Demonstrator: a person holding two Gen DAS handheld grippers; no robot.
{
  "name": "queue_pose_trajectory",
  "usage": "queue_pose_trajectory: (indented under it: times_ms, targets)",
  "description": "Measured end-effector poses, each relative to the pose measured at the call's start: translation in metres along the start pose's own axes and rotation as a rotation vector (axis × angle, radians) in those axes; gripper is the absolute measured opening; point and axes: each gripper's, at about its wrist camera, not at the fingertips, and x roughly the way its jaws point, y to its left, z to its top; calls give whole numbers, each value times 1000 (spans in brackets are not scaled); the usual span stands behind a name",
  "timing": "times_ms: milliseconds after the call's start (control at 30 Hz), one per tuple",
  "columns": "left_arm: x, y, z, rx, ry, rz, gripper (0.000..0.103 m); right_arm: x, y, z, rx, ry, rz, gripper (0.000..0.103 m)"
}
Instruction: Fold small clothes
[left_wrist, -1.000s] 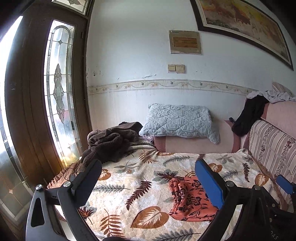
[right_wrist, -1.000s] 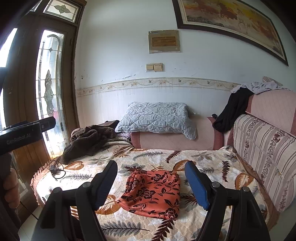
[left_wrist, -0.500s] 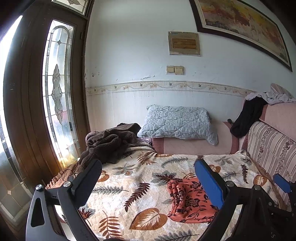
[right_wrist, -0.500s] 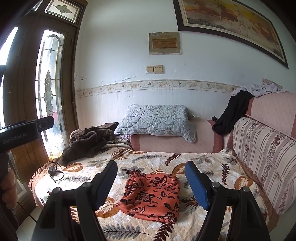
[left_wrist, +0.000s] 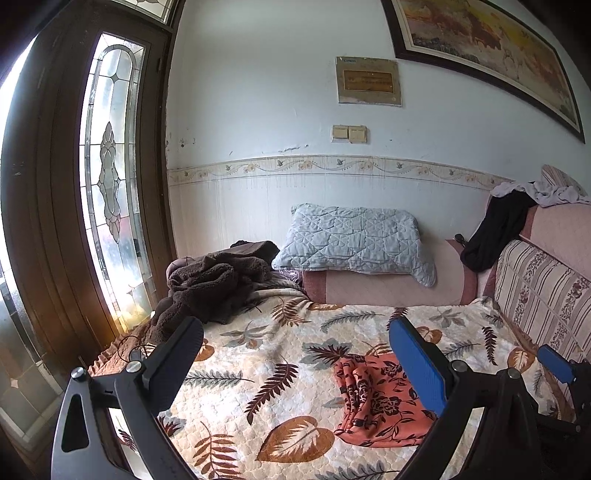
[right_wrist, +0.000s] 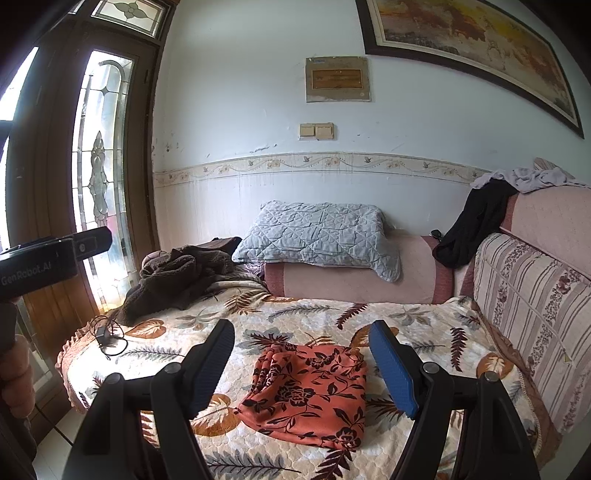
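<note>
A small orange garment with a black flower print (right_wrist: 310, 391) lies folded in a rough square on the leaf-patterned bedspread (right_wrist: 417, 317). In the left wrist view the garment (left_wrist: 373, 398) sits to the right of centre, partly behind the blue finger pad. My left gripper (left_wrist: 295, 369) is open and empty, held above the bed to the left of the garment. My right gripper (right_wrist: 303, 369) is open and empty, held above and in front of the garment, which shows between its fingers.
A brown fleece blanket (right_wrist: 173, 280) is heaped at the back left. A grey quilted pillow (right_wrist: 317, 236) rests on a pink bolster. A black cable (right_wrist: 107, 336) lies near the left edge. A striped sofa back (right_wrist: 532, 295) with draped clothes runs along the right.
Both grippers have drawn back and tilted up slightly, so the garment and bed sit a little lower and farther away. Both stay open. The garment has not moved.
</note>
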Motion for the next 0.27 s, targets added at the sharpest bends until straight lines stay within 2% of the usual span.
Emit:
queue_pose_trajectory:
  times_ms: [267]
  targets:
    - [38, 3, -3, -31, 21, -29, 101, 38, -1, 3, -6, 25, 31, 78]
